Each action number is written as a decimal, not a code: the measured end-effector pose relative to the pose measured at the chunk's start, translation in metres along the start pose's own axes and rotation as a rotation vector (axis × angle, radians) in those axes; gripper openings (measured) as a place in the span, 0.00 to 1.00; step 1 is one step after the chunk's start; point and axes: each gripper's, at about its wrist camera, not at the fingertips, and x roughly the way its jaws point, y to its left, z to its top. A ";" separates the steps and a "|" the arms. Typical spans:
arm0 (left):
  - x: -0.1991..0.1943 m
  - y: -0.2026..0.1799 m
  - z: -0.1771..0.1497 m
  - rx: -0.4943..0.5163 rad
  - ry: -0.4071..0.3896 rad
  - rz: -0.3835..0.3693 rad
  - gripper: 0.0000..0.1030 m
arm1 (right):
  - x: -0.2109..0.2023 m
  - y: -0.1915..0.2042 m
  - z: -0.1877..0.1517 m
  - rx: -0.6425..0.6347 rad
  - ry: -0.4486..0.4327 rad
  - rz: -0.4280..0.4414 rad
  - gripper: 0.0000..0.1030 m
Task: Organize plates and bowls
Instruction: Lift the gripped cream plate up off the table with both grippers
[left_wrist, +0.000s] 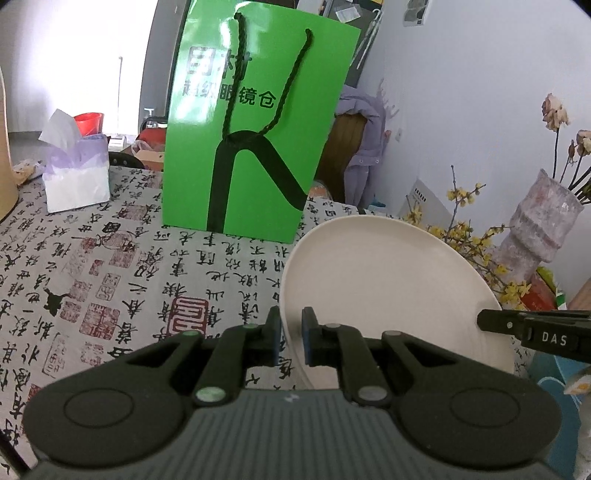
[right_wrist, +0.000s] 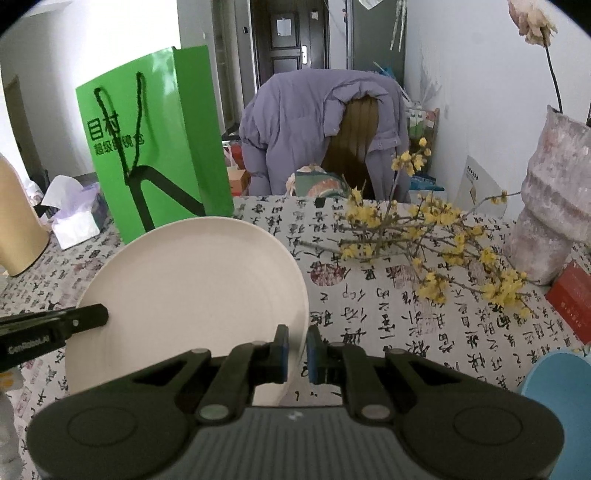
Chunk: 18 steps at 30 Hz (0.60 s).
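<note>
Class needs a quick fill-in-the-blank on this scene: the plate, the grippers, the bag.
Both grippers clamp the rim of one cream ____. The left gripper and right gripper hold it at ____ edges. The paper bag behind it is ____.
Missing words: plate; opposite; green.

two close wrist views angled down from opposite sides, both on the plate (left_wrist: 391, 288) (right_wrist: 192, 291)
</note>
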 end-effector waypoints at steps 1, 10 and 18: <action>-0.001 0.000 0.000 0.000 -0.003 -0.002 0.11 | -0.001 0.000 0.000 0.001 -0.003 0.001 0.09; -0.005 0.000 0.000 -0.011 -0.012 -0.004 0.11 | -0.010 0.000 0.001 0.006 -0.020 0.006 0.09; -0.011 -0.004 0.000 -0.002 -0.030 -0.002 0.11 | -0.017 0.000 0.002 0.010 -0.031 0.003 0.09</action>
